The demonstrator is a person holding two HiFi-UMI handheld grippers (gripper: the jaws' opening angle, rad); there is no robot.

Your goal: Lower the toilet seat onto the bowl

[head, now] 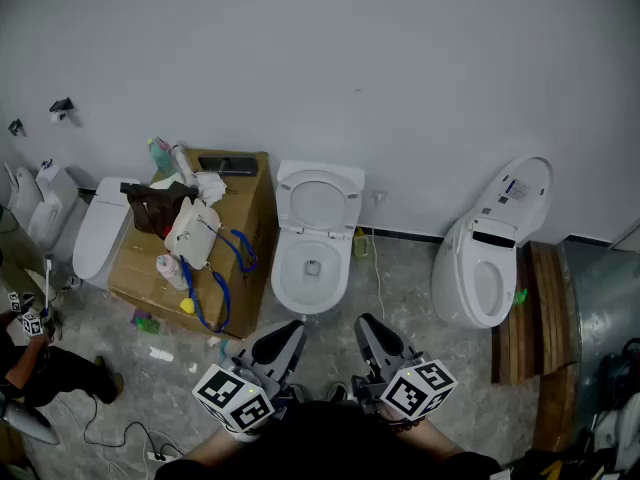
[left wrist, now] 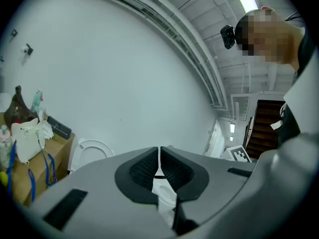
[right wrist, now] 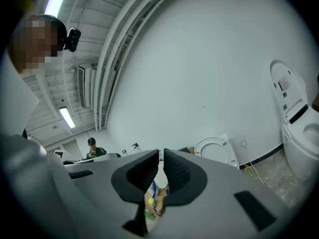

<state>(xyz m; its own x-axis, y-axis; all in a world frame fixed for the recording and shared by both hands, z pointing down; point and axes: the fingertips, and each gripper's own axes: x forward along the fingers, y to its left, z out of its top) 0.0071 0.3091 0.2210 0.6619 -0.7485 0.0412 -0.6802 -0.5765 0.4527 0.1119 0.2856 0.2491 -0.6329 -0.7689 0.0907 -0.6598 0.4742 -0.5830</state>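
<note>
Head view: toilet seat (head: pixel 320 198) raised, lowering not yet begun.
The seat is seen standing upright against the wall at the centre of the frame, above the open bowl (head: pixel 283 278), so the whole of the task is judged to be left. Both grippers are held low near the bottom edge, well apart from the toilet, and nothing is touched by either. The left gripper (head: pixel 290 333) is pressed fully together on nothing. The right gripper (head: pixel 368 326) is closed to a thin slit, with nothing pinched between its jaws.
</note>
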